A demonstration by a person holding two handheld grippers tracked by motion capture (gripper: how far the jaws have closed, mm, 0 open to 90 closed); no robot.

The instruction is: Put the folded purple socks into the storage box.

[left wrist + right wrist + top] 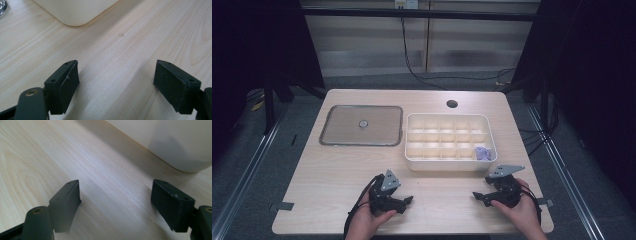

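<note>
High view is showing one white divided organiser box, one flat lid lying beside it, and one small purple item sitting in the near-right compartment. Left gripper and right gripper are resting on the worktop near the box, jaws standing wide, holding nothing. Judging by this, stowing is looking finished; fitting the lid is remaining.

cream tray, purple item, black grippers
</note>
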